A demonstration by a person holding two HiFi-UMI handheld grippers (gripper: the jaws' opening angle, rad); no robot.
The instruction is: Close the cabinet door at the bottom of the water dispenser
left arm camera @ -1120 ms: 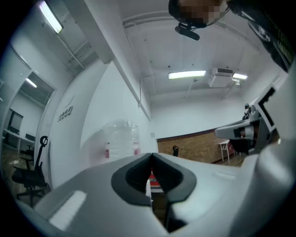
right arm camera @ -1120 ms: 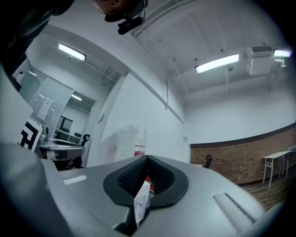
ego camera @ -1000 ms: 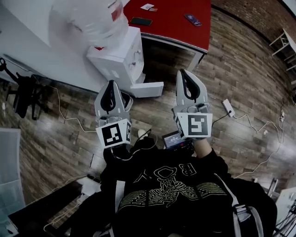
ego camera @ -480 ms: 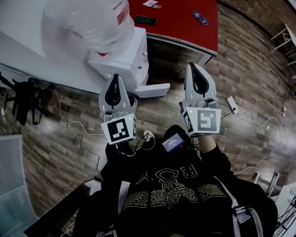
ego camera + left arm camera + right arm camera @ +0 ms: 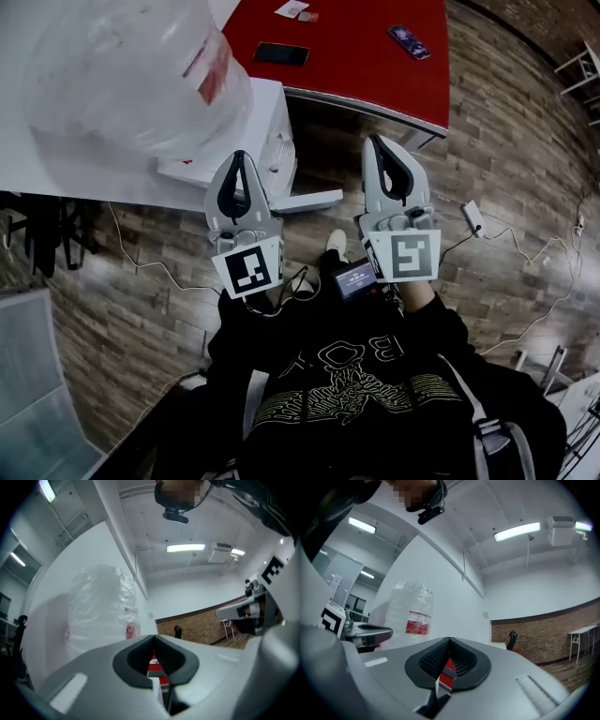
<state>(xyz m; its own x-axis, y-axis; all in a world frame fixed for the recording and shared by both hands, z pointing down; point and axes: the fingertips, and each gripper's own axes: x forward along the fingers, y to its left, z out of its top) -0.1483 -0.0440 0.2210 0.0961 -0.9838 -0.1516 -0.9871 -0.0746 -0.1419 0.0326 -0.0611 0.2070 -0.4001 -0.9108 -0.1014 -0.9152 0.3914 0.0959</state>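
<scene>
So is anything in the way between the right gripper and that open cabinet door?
Nothing visible. In the head view only bare wooden floor lies between the right gripper and the open cabinet door, low on the water dispenser.

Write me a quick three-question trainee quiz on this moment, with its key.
1. True or false: the cabinet door stands open, swung out from the bottom of the water dispenser.
2. Pick one: the left gripper and the right gripper are A) both shut with nothing between the jaws, B) both wide open, C) one clamped on the door.
3. Short answer: what colour is the table beyond the dispenser?
Key: 1 true; 2 A; 3 red.
</scene>
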